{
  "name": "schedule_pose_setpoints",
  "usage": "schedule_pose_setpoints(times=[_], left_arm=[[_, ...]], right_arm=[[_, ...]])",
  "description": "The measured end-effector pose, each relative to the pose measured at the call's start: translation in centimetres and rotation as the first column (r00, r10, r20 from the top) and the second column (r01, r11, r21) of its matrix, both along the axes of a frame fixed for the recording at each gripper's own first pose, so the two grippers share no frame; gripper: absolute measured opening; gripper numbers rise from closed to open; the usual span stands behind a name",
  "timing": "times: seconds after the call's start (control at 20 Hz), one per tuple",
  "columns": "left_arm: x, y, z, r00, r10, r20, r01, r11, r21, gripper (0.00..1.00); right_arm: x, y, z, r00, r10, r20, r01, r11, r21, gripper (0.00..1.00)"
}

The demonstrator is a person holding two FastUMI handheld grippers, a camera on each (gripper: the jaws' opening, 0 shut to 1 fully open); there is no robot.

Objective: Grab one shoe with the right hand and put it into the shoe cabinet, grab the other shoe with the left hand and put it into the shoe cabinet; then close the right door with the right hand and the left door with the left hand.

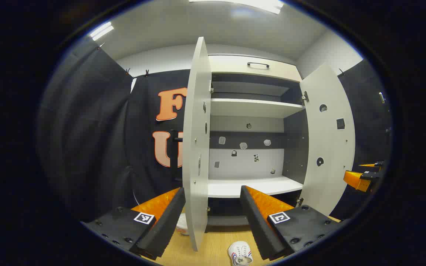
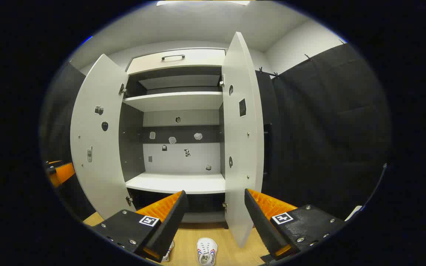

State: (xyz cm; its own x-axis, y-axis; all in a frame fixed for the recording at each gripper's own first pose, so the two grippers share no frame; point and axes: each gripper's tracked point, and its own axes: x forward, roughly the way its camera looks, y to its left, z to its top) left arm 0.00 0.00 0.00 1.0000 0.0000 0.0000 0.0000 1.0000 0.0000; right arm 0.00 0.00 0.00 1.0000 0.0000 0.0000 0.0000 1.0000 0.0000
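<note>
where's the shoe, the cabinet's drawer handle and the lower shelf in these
shoe point(image 2: 206, 252), right gripper view, on its laced upper
drawer handle point(image 2: 173, 57), right gripper view, on the middle of the bar
lower shelf point(image 2: 178, 182), right gripper view, on its bare top surface

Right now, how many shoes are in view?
2. Both on the wooden floor before the open cabinet: one shoe between the right gripper's jaws in view, another shoe partly hidden behind its left finger.
</note>
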Motion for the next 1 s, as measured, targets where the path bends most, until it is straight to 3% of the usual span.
schedule_pose_setpoints(times=[0.3,0.65,0.95,1.0], left_arm=[[0.2,-1.0,-0.4,1.000,-0.012,0.001,0.012,1.000,-0.026,0.96],[1.2,-1.4,1.6,0.998,-0.031,0.051,0.030,0.999,0.022,0.96],[1.3,-1.2,0.9,0.999,-0.031,0.039,0.031,0.999,-0.007,0.96],[1.1,-0.9,0.8,0.999,-0.024,0.034,0.025,1.000,-0.006,0.96]], right_arm=[[-0.4,-0.5,0.1,1.000,0.006,-0.002,-0.006,0.999,-0.035,0.95],[0.0,-1.5,0.3,1.000,-0.019,0.007,0.019,1.000,-0.019,0.95],[0.3,-1.5,-1.4,0.999,-0.037,-0.012,0.037,0.999,-0.033,0.95],[0.5,-1.2,-2.2,0.999,-0.033,-0.031,0.032,0.999,-0.037,0.99]])
